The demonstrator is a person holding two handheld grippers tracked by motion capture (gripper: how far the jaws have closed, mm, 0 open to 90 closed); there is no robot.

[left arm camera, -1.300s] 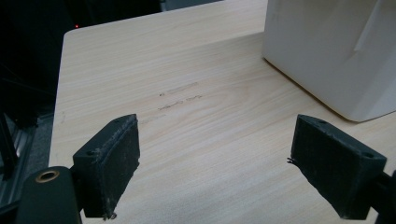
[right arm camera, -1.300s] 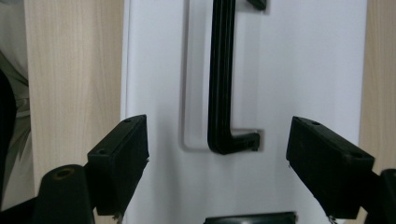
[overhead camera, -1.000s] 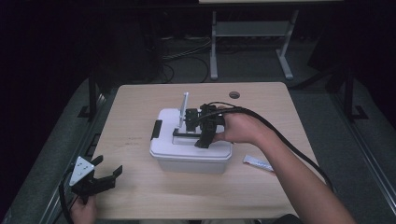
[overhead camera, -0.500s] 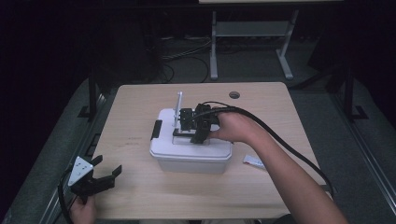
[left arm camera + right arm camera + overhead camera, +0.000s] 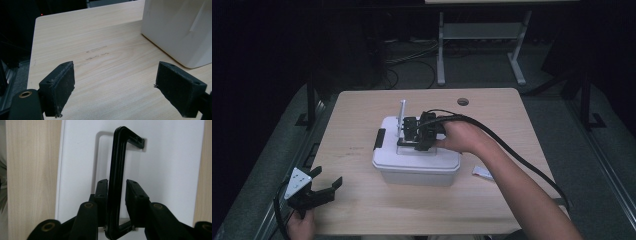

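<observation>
Bench (image 5: 362,110): we see a light wood top with a round dark hole (image 5: 463,101) near its far edge, right of the middle.
Box (image 5: 417,165): we find a white plastic box with a white lid at about the middle of the bench, closer to the near edge than the far one. A black latch (image 5: 379,138) sits on its left end.
Lid handle (image 5: 117,182): we see a black bar handle standing up from the lid, its far foot meeting the lid in the right gripper view.
Right gripper (image 5: 418,136): we see it held from the right side over the top of the box, its cable trailing back toward the bench's near right corner. In the right gripper view (image 5: 117,195) the handle's long bar runs straight up between the two jaws. The left jaw lies against the bar; a thin gap shows between the bar and the right jaw, so we read it as closed around the handle but not fully pinching it.
Left gripper (image 5: 319,186): we see it at the near left corner of the bench, well apart from the box, with the grey plate on top. Its jaws (image 5: 116,87) are spread wide with bare wood between them, and the box wall stands off to their right.
Paper strip (image 5: 483,173): we spot a small white slip lying flat on the bench just right of the box.
</observation>
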